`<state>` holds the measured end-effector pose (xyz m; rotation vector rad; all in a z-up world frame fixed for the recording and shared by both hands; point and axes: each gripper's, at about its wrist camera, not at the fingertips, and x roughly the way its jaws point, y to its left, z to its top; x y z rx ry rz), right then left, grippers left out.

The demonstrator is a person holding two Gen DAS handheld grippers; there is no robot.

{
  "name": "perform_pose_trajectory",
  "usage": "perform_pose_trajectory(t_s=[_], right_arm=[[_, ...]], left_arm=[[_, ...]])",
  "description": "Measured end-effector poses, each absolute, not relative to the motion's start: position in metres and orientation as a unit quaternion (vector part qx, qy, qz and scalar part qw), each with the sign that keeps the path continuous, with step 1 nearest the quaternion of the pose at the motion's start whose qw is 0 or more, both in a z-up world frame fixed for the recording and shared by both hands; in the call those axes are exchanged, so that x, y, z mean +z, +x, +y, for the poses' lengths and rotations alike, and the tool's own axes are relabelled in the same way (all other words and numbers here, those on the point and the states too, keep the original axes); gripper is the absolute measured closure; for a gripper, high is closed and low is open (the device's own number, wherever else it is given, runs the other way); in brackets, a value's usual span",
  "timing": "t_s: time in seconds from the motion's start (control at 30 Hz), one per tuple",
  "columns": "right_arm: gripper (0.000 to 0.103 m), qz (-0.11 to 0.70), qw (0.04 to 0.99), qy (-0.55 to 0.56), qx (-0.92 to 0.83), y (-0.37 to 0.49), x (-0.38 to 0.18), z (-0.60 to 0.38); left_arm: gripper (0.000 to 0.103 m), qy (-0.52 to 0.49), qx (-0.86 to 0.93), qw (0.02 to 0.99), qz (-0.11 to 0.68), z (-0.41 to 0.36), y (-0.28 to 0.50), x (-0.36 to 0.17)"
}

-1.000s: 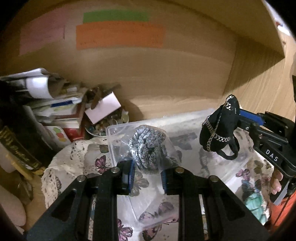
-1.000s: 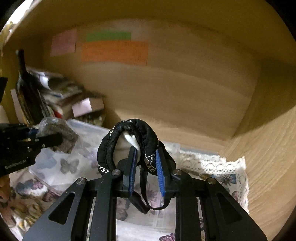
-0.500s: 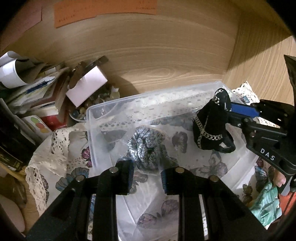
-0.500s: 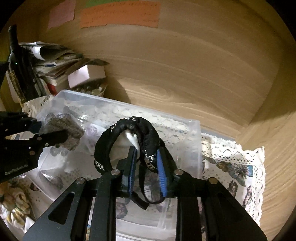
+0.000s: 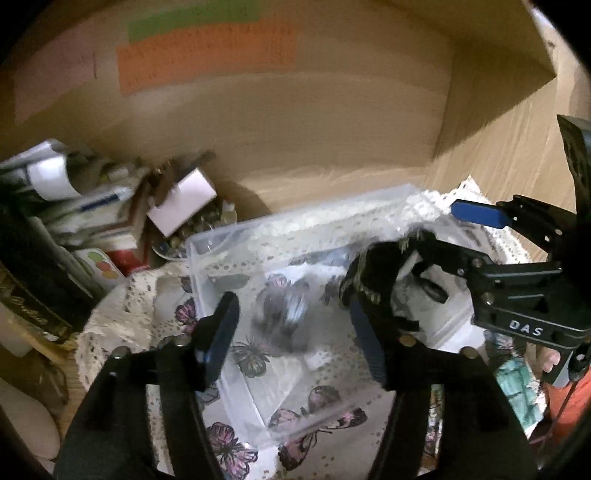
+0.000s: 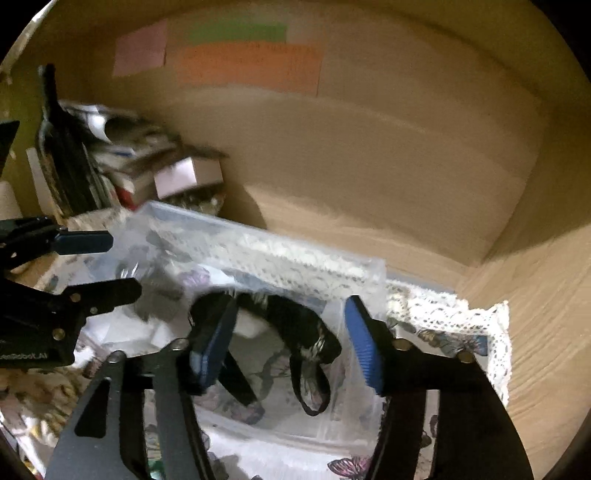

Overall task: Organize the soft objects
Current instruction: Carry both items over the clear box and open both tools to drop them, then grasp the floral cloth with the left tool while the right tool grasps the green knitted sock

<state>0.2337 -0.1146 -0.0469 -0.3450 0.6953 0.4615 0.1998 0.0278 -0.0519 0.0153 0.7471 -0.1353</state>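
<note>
Both grippers stand with their jaws spread wide and nothing between the pads. Left gripper point(image 5: 295, 339) hangs over the clear plastic bin point(image 5: 207, 247), and right below its gap lies the grey speckled scrunchie point(image 5: 284, 314), blurred, resting on the bin floor. Right gripper point(image 6: 288, 339) is likewise parted above the bin's far half; the black chain-trimmed headband point(image 6: 295, 325) lies loose in the bin between and under its blue pads point(image 6: 362, 343), touching neither as far as can be told, its thin strap loop trailing toward 6 o'clock. In the left wrist view that headband point(image 5: 373, 273) shows at 3 o'clock of the scrunchie, just beside the right gripper's lower finger.

Under the bin spreads a butterfly-print cloth with a lace edge point(image 6: 480, 332). At 10 o'clock of the bin sits a heap of papers and booklets point(image 5: 88, 206) with a small white box point(image 5: 181, 206) leaning against it. On the wooden back wall, orange point(image 6: 247, 66), green point(image 6: 236, 33) and pink point(image 6: 140, 48) paper notes are stuck at 12 o'clock.
</note>
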Motion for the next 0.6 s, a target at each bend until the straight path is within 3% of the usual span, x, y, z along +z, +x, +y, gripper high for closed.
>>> perform_pose_trajectory(t_s=[0.3,0.6], right_arm=[[0.027,0.263,0.923,-0.147,0.24,0.183,-0.002,-0.126],[0.022,0.234,0.928,-0.133,0.258,0.139,0.005,-0.141]], left_arm=[[0.007,-0.005,-0.049,0.951,0.305,0.038,0.156,-0.015],[0.004,-0.002,-0.032,0.954,0.298,0.048,0.116,-0.025]])
